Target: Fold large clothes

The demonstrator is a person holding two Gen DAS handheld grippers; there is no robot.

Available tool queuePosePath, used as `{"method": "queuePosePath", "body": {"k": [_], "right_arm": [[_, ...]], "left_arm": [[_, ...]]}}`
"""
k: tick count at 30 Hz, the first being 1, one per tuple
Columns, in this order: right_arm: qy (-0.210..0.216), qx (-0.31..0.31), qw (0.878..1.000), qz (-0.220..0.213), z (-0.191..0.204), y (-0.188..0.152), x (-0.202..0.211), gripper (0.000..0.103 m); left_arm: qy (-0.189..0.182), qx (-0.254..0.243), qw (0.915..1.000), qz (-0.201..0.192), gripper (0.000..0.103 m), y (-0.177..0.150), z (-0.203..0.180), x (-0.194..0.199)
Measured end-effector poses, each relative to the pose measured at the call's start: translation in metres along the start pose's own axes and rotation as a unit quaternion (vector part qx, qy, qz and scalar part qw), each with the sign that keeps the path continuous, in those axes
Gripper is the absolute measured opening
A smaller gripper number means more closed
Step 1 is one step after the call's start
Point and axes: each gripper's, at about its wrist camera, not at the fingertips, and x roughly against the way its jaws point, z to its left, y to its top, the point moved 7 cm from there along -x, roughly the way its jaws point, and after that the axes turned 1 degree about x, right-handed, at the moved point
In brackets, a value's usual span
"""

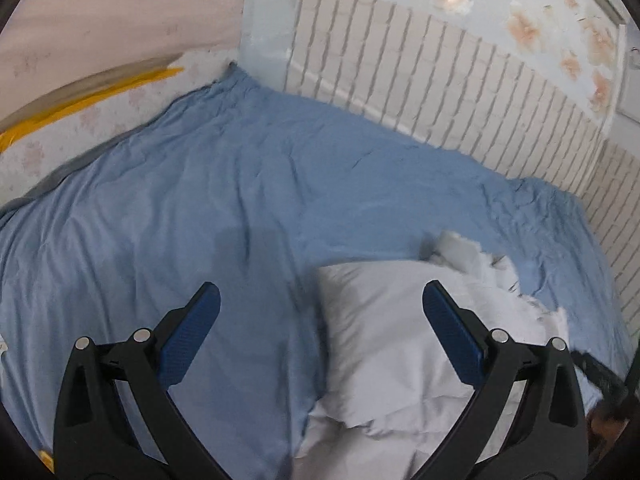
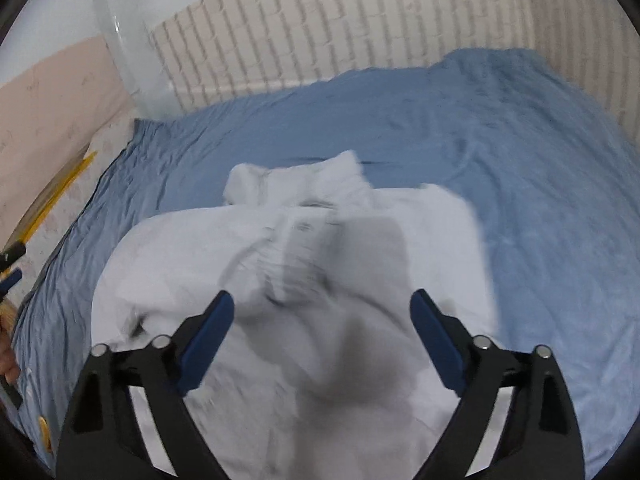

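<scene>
A white garment (image 2: 320, 280) lies crumpled on a blue bed sheet (image 2: 540, 200). In the left wrist view it (image 1: 400, 344) fills the lower right, with a straight folded edge on its left. My left gripper (image 1: 320, 296) is open and empty above the sheet, its right finger over the garment's left part. My right gripper (image 2: 322, 304) is open and empty, directly above the middle of the garment, where a collar with a label (image 2: 304, 228) shows. The right wrist view is blurred.
A white brick-pattern wall (image 1: 440, 80) borders the bed at the back. A pink wall (image 1: 100, 20) and a yellow strip (image 1: 80, 100) lie at the left. The other gripper's black and blue tip (image 2: 10, 264) shows at the left edge of the right wrist view.
</scene>
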Motion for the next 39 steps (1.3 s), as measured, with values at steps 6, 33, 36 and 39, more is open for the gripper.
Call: {"method": "queuePosePath", "body": {"k": [6, 33, 36, 39], "right_arm": [[-0.005, -0.001, 0.996, 0.086, 0.023, -0.007, -0.067, 0.068], [-0.144, 0.109, 0.977, -0.11, -0.014, 0.026, 0.093, 0.091], [-0.119, 0.117, 0.982, -0.09, 0.016, 0.032, 0.059, 0.091], [-0.12, 0.077, 0.989, -0.041, 0.004, 0.014, 0.014, 0.091]], "left_arm": [[-0.001, -0.019, 0.9996, 0.019, 0.1, -0.007, 0.001, -0.014], [-0.033, -0.088, 0.9944, 0.049, 0.1, -0.056, -0.081, -0.06], [-0.041, -0.067, 0.9961, 0.038, 0.1, -0.052, -0.081, -0.069], [-0.039, -0.077, 0.9947, 0.057, 0.1, -0.064, -0.083, -0.092]]}}
